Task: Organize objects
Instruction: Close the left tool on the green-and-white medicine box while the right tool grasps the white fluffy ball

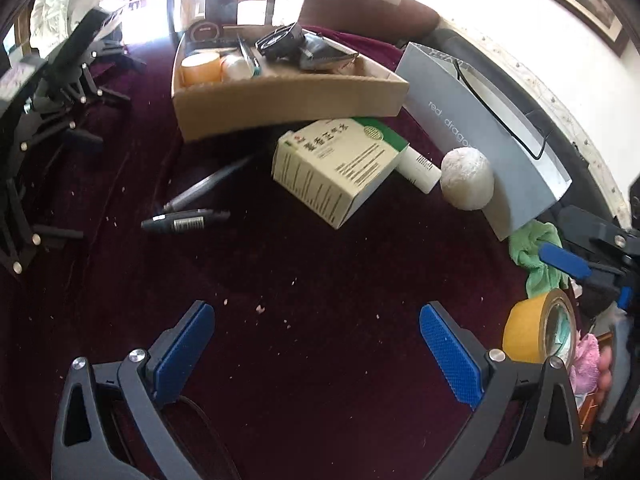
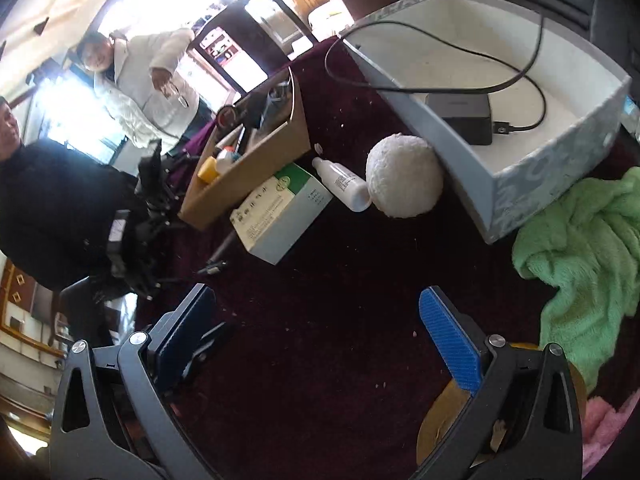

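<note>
Dark maroon velvet cloth [image 1: 320, 288] covers the surface, with bright windows and two onlookers behind. Scattered on it are a cream-and-green cardboard medicine box [image 1: 340, 168], a small white plastic bottle [image 1: 420, 168], a white fuzzy ball [image 1: 467, 178], a black marker pen [image 1: 186, 221] and a roll of yellow tape [image 1: 538, 330]; a brown cardboard tray [image 1: 280, 100] already holds several items, and a grey open box [image 2: 500, 184] holds a black adapter. The left gripper [image 1: 316, 344] and the right gripper [image 2: 316, 332] are both held above bare cloth with jaws spread apart, nothing between them. A pick appears not yet begun; the medicine box, just in front of the tray, seems the likely next target. Its long axis is seen running from near left to far right in the left wrist view, so the jaws would need turning across its narrower side.
</note>
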`<control>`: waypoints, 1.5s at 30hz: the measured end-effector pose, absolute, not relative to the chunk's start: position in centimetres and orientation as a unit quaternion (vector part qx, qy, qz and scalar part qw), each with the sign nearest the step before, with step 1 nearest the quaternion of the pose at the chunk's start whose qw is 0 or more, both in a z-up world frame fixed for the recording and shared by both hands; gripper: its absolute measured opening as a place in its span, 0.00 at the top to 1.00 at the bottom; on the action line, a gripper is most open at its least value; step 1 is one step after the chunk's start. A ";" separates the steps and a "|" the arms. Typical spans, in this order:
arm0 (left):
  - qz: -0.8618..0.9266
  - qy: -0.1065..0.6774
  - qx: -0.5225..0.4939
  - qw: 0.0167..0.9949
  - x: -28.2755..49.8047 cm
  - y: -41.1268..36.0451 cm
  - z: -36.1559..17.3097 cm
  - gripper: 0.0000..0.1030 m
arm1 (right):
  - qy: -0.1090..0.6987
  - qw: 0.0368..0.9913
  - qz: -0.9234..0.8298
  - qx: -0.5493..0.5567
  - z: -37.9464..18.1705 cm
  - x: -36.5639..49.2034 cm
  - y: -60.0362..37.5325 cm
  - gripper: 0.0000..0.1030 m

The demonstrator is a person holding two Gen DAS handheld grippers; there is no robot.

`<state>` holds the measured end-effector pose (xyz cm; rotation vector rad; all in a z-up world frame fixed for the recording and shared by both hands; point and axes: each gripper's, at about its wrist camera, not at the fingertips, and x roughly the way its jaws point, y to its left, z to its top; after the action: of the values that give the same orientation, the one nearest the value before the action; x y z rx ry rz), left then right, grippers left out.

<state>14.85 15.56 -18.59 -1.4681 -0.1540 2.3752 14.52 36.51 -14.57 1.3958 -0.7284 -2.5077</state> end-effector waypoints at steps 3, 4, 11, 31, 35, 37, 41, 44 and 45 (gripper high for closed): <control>0.844 -0.061 -0.504 0.173 14.3 14.9 -18.4 0.00 | -0.217 0.088 -0.853 0.467 -14.7 13.4 36.3 0.00; 0.847 -0.060 -0.500 0.171 14.0 14.7 -18.3 0.00 | -0.212 0.090 -0.854 0.467 -14.7 13.1 36.4 0.00; 0.860 -0.019 -0.479 0.176 10.0 16.6 -18.4 0.00 | -0.232 0.098 -0.845 0.472 -15.5 12.0 37.2 0.00; 0.859 0.042 -0.473 0.194 4.7 21.2 -21.2 0.00 | -0.350 -0.064 -0.822 0.444 -19.5 7.1 40.2 0.00; 0.858 0.047 -0.475 0.193 4.3 21.6 -21.5 0.01 | -0.403 -0.091 -0.799 0.436 -20.0 5.9 40.9 0.00; 0.855 0.053 -0.477 0.195 4.4 21.9 -21.8 0.08 | -0.414 -0.101 -0.791 0.440 -20.2 5.3 41.0 0.01; 0.854 0.061 -0.475 0.202 4.8 22.1 -21.9 0.14 | -0.423 -0.105 -0.782 0.446 -20.6 5.1 41.1 0.10; 0.853 0.054 -0.477 0.207 4.7 21.9 -21.6 0.17 | -0.398 -0.096 -0.783 0.467 -20.9 4.6 40.4 0.11; 0.852 0.052 -0.477 0.210 4.7 21.9 -21.5 0.18 | -0.386 -0.094 -0.788 0.471 -20.9 4.6 40.1 0.14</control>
<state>4.73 21.87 -21.51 -1.3252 0.1452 2.3683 4.55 40.07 -20.88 1.5762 -1.2893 -2.6341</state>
